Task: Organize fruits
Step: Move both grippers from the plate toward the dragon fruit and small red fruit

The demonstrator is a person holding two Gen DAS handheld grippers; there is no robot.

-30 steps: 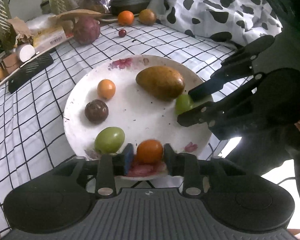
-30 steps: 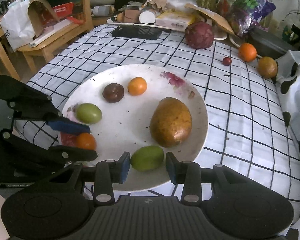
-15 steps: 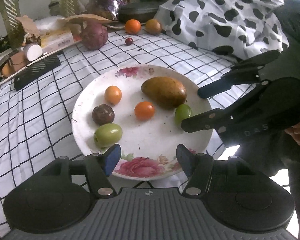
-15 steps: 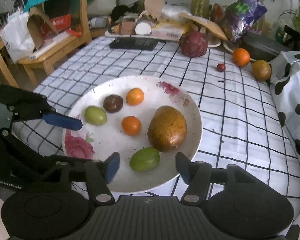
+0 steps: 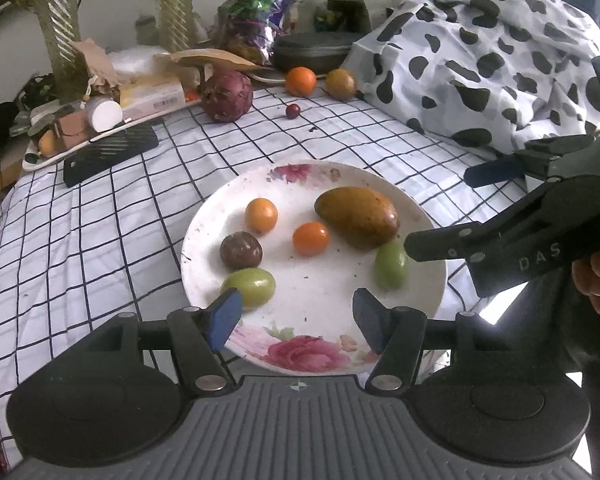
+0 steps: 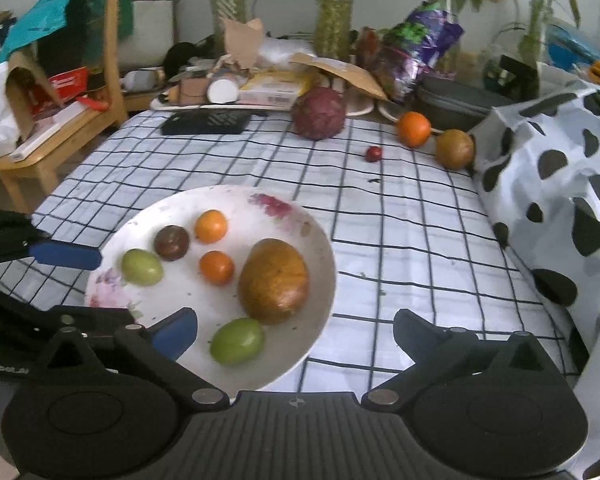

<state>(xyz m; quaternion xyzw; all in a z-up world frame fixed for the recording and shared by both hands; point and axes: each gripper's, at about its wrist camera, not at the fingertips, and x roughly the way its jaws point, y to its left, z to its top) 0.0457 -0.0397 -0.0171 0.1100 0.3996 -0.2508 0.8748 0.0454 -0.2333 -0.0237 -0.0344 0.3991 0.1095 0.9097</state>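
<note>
A white flowered plate (image 5: 320,322) (image 6: 324,264) on the checked tablecloth holds a brown mango (image 5: 358,216) (image 6: 274,280), two orange fruits (image 5: 310,238) (image 5: 261,210), a dark passion fruit (image 5: 241,250) and two green fruits (image 5: 249,287) (image 5: 391,266). My left gripper (image 5: 296,320) is open and empty above the plate's near rim. My right gripper (image 6: 296,330) is open and empty at the plate's other side, near a green fruit (image 6: 238,340); it also shows in the left wrist view (image 5: 460,208).
At the table's far end lie a dark red fruit (image 6: 319,118), an orange (image 6: 414,129), a brown fruit (image 6: 455,149) and a small red berry (image 6: 373,153). A spotted cloth (image 6: 560,184) covers the right side. A black tray (image 6: 206,122), boxes and vases stand behind. A wooden chair (image 6: 48,120) is left.
Both grippers let go of their fruits, opened wide and drew back and up. The orange fruit now lies mid-plate beside the mango; the green fruit lies near the plate's rim.
</note>
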